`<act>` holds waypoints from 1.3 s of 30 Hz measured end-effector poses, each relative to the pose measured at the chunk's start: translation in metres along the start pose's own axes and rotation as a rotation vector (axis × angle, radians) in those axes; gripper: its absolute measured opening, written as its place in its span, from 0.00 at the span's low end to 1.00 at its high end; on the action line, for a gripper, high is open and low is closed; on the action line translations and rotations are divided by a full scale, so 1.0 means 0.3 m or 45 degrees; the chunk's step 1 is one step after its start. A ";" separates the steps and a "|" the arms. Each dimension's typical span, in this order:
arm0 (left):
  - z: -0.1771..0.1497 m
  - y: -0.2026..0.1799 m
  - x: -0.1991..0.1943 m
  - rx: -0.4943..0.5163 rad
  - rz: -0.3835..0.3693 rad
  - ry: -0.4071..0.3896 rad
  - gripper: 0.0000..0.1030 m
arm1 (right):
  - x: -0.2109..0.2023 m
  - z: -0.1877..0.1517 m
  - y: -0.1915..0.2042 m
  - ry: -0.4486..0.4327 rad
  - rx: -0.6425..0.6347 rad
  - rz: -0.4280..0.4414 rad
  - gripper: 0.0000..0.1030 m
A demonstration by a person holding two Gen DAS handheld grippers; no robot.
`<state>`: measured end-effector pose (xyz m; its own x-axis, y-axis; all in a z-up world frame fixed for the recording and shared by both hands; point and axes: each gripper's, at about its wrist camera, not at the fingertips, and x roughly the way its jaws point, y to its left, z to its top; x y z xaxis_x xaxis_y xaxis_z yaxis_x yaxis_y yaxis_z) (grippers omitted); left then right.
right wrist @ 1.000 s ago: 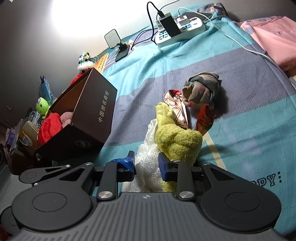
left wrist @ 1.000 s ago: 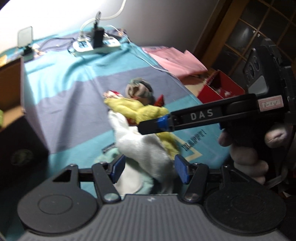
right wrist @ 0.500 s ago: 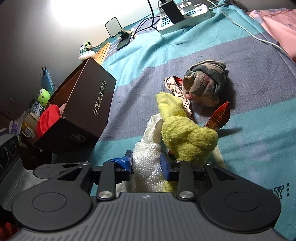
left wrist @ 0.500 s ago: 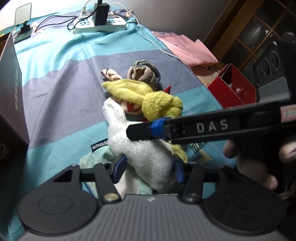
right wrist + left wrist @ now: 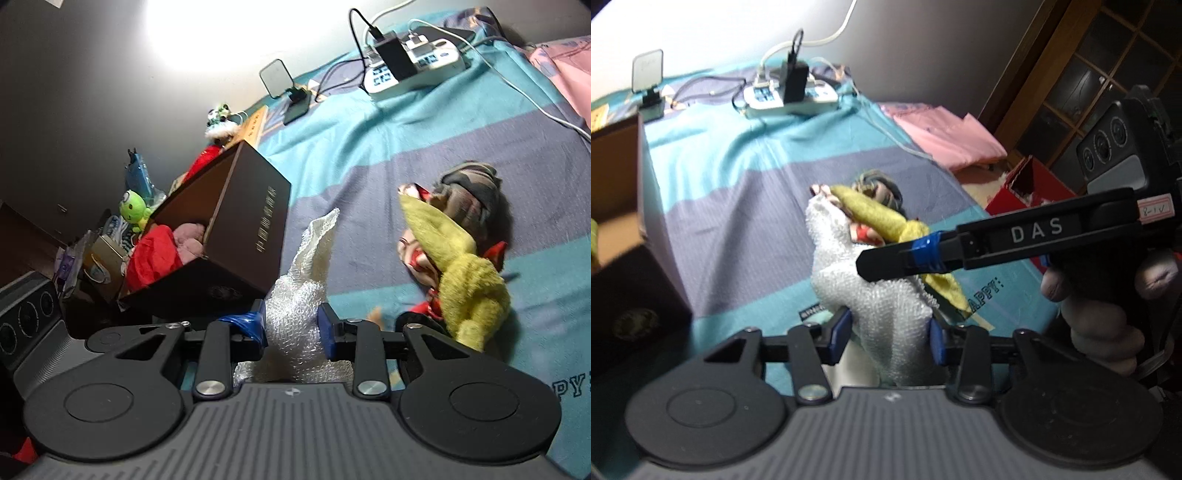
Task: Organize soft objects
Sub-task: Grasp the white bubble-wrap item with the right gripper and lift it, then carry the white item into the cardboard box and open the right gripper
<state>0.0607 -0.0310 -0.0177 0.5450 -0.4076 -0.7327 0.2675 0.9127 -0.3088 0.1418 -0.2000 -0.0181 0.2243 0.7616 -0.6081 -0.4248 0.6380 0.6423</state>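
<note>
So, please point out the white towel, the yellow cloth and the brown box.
white towel (image 5: pixel 295 310): right wrist view, bunched part between the jaws.
yellow cloth (image 5: pixel 469 291): right wrist view, thick lower part.
brown box (image 5: pixel 251 221): right wrist view, lettered side wall.

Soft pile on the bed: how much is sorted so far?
Done: red and pink items lie in the brown box. In hand: the white cloth sits between both closing grippers, left gripper and right gripper. Left: the yellow cloth, the rolled dark bundle and a patterned piece beneath them.
</note>
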 end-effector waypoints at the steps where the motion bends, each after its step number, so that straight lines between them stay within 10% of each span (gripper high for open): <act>1: 0.004 0.008 -0.029 0.005 0.004 -0.024 0.39 | -0.001 0.008 0.025 -0.018 -0.011 0.015 0.13; 18: 0.116 0.401 -0.507 0.073 0.375 -0.451 0.39 | 0.345 0.272 0.560 -0.235 -0.395 0.220 0.13; 29: 0.076 0.797 -0.410 -0.197 0.445 -0.269 0.38 | 0.722 0.257 0.686 -0.016 -0.559 0.059 0.13; 39: 0.012 0.907 -0.293 -0.348 0.383 -0.015 0.37 | 0.893 0.201 0.663 0.232 -0.539 -0.114 0.14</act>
<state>0.0883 0.2530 -0.0351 0.5764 -0.1200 -0.8083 -0.1258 0.9644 -0.2328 0.1704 0.1377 -0.0251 0.1351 0.6489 -0.7488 -0.7398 0.5688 0.3594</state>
